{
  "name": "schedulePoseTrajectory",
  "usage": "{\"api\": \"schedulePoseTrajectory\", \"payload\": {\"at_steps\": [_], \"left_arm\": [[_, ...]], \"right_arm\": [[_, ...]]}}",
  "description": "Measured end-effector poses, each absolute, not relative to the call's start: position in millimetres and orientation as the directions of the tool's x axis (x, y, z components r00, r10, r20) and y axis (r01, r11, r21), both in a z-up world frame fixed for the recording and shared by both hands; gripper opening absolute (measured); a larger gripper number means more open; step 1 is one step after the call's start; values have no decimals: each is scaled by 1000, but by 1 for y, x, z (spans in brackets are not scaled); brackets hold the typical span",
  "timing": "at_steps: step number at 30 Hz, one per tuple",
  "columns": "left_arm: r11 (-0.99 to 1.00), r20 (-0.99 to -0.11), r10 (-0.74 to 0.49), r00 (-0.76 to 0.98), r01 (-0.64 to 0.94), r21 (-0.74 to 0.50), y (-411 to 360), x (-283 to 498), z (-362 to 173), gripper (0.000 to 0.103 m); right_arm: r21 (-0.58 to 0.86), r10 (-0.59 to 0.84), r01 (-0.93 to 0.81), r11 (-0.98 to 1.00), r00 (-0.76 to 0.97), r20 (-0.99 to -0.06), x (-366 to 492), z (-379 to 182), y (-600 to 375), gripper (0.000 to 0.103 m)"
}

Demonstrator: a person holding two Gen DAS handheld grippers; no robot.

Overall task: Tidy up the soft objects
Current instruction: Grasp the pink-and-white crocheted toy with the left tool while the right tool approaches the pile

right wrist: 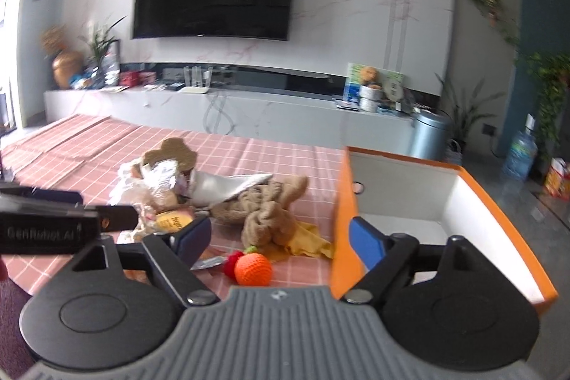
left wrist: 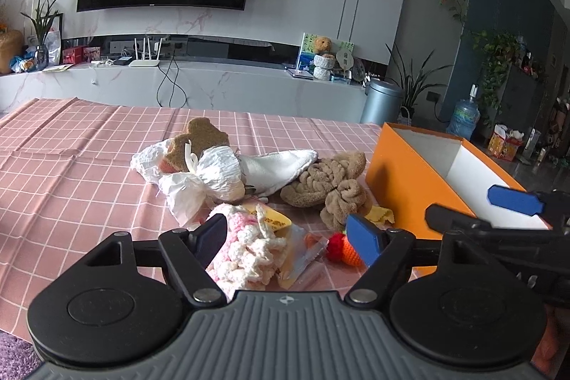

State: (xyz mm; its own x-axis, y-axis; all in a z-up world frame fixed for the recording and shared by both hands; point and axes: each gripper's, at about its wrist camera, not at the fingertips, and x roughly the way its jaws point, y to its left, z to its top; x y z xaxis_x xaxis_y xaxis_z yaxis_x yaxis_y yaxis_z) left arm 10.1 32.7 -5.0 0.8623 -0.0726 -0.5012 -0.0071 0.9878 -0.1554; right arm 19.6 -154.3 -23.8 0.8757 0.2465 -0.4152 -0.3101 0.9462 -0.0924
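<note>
A heap of soft things lies on the pink checked tablecloth (left wrist: pixel 71 166): a pink and white crocheted piece (left wrist: pixel 245 244), a brown towel (left wrist: pixel 327 184), a white cloth (left wrist: pixel 274 166), a brown bear-shaped pad (left wrist: pixel 203 138), crumpled white plastic (left wrist: pixel 199 177) and an orange and red crocheted fruit (right wrist: pixel 253 269). My left gripper (left wrist: pixel 288 237) is open, its jaws either side of the pink crocheted piece, not closed on it. My right gripper (right wrist: pixel 279 237) is open and empty, just above the crocheted fruit, beside the orange box (right wrist: pixel 342 219).
The orange box, white inside (left wrist: pixel 477 177), stands open at the right of the table. A yellow cloth (right wrist: pixel 306 241) lies under the brown towel. The right gripper's fingers (left wrist: pixel 513 198) reach over the box in the left wrist view. A TV wall and cabinet stand behind.
</note>
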Motion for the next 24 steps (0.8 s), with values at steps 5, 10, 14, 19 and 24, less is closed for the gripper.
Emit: {"api": "schedulePoseTrajectory", "payload": {"at_steps": [5,10,14,19,24], "left_arm": [[976,-515,-86,853,-31,-214,46,23,-9,85],[965,-538,-82,839,-68,-253,56,34,-15,71],[960,-554,-76,829,-88,-265,60,42,-20,84],[943,-565,-46,824,-151,-296,67,51,-26,94],[929,-605,-41,795,-193,-317,70,64,-35,94]], "right_arm": [[-86,284,-366,927,832,-477,37,-36,-140,68],[-102,294,-396,913,810,-508,55,-44,-126,65],[-111,297,-414,903,791,-534,72,-51,-114,61],[-121,296,-432,894,772,-562,86,-63,-106,61],[-99,311,-451,887,742,-594,95,-73,-105,61]]}}
